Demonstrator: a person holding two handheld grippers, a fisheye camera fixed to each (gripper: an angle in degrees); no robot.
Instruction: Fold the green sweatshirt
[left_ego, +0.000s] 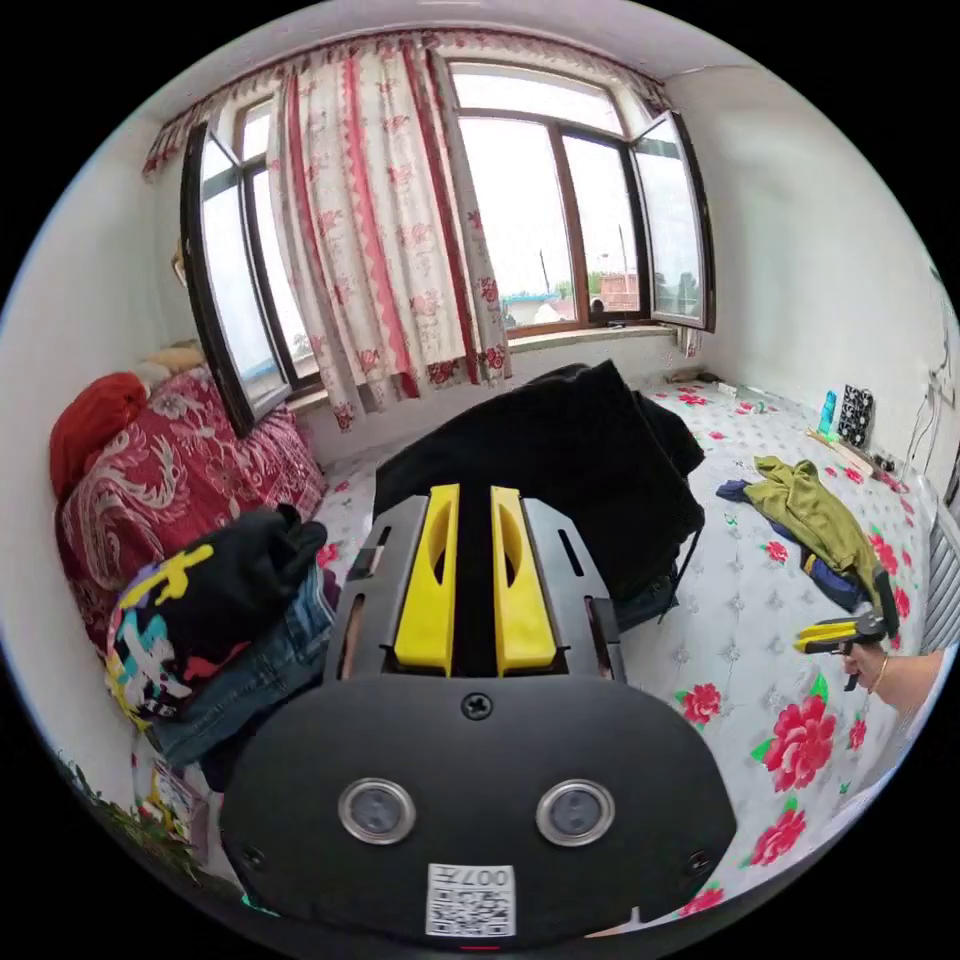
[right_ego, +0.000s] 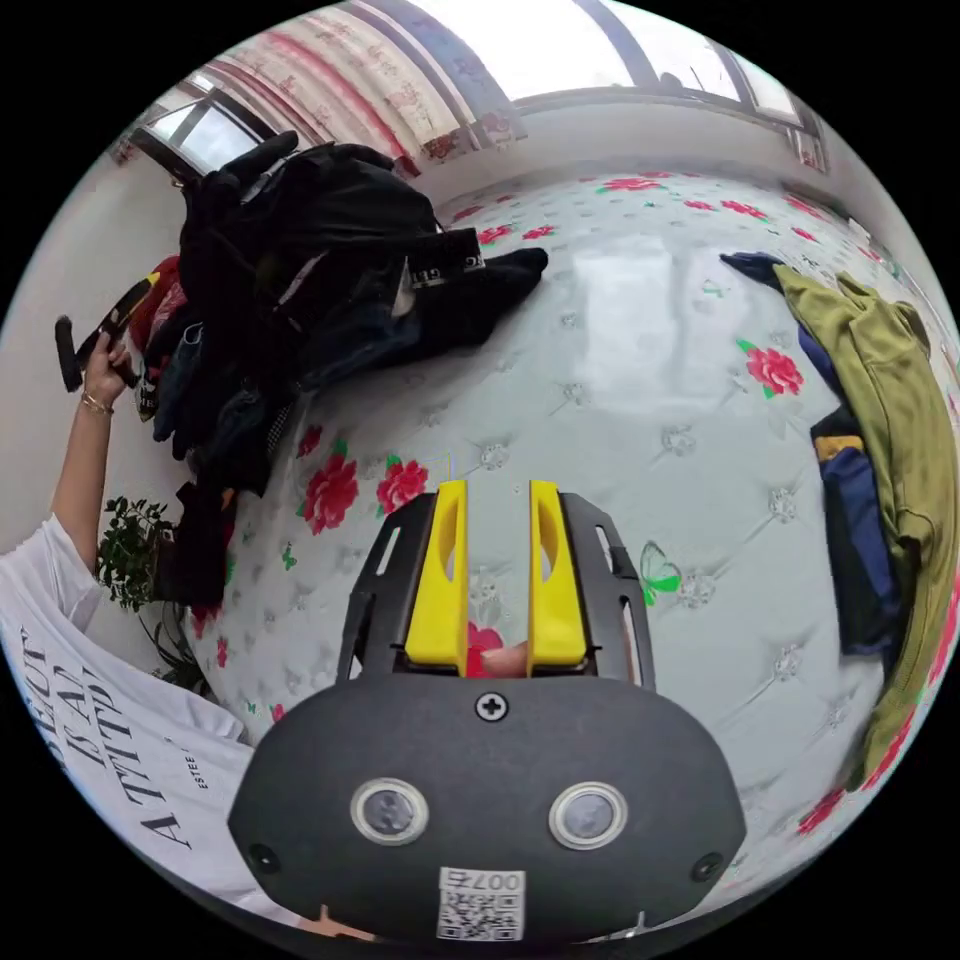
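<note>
Green sweatshirt (right_ego: 890, 420) lies crumpled at frame right on the floral bed (right_ego: 620, 330); my right gripper (right_ego: 497, 530) and left gripper (left_ego: 470, 540) stand narrowly parted, empty.

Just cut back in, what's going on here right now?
Nothing is gripped yet. The left gripper hangs open before the pile of dark clothes; the right gripper is open above the floral white bedspread. The crumpled olive-green sweatshirt lies untouched on a navy garment.

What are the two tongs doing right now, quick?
Left tongs: open, holding nothing, raised in front of the dark clothes pile.
Right tongs: open, holding nothing, above the flowered bedspread; green sweatshirt lies untouched.
</note>
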